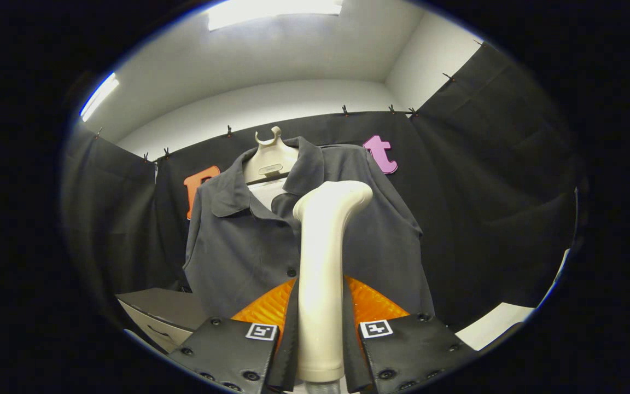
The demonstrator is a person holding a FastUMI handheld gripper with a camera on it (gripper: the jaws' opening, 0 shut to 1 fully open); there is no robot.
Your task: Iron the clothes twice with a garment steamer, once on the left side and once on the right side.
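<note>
Steamer clamped in gripper, head raised against hanging shirt.

The hand-held gripper (320, 334) is closed on the cream plastic garment steamer (323, 273): both fingers press on the sides of its upright handle, which stands between them. The steamer rises from the fingers, and its bent head sits at chest level of the dark grey short-sleeved collared shirt (249, 246), just beside the button line, on the side nearer the purple letter; whether the head touches the fabric cannot be told. The shirt hangs beyond the steamer on a cream plastic hanger (271, 158), collar open. Behind the steamer handle, below the shirt's hem, an orange ribbed piece (372, 303) shows. A grey box (162, 314) lies beside the shirt's lower edge.
</note>
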